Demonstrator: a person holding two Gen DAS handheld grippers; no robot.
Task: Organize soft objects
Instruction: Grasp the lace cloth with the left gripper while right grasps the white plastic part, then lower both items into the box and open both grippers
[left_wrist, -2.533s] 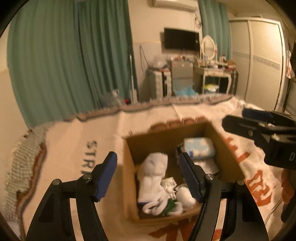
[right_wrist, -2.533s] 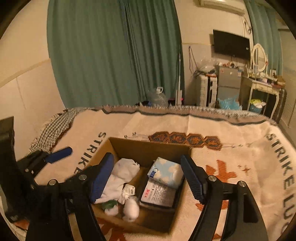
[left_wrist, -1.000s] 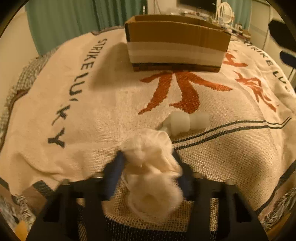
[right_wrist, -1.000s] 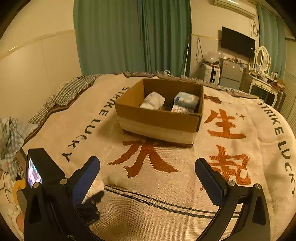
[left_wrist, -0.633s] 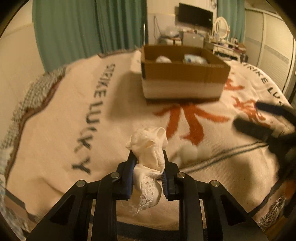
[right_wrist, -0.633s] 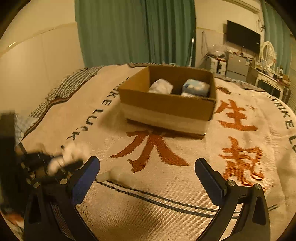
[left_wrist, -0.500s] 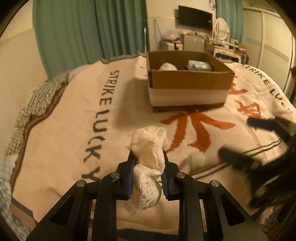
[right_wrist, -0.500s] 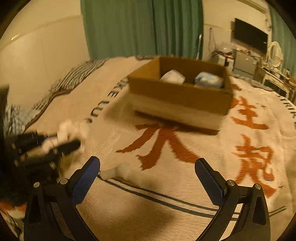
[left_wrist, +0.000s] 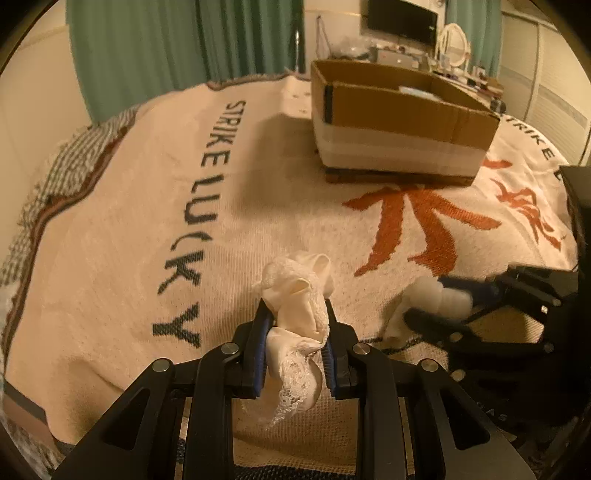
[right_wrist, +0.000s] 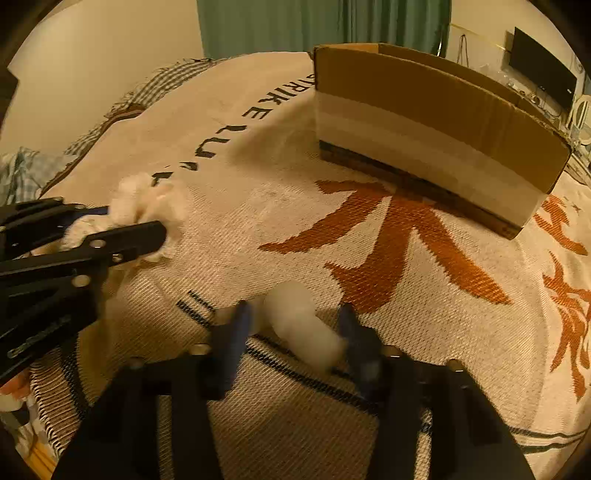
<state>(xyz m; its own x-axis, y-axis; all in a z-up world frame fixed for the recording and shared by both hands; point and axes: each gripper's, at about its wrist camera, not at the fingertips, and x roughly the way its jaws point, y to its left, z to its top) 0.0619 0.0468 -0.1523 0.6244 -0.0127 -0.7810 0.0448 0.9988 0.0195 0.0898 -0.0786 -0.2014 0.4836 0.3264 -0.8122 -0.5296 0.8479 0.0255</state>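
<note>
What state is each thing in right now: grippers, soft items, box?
left gripper: shut on the lace cloth.
lace cloth: clamped, lifted, lace end dangling.
right gripper: open, fingers either side of the white sock roll.
white sock roll: lying on the blanket, not gripped.
cardboard box: open-topped, upright on the blanket, contents mostly hidden.
blanket: spread flat over the bed.

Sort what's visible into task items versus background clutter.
Task items: cream lace cloth clamped in left gripper; white rolled sock between right gripper fingers; brown cardboard box.

Background: woven "STRIKE LUCKY" blanket, green curtains, black television.
</note>
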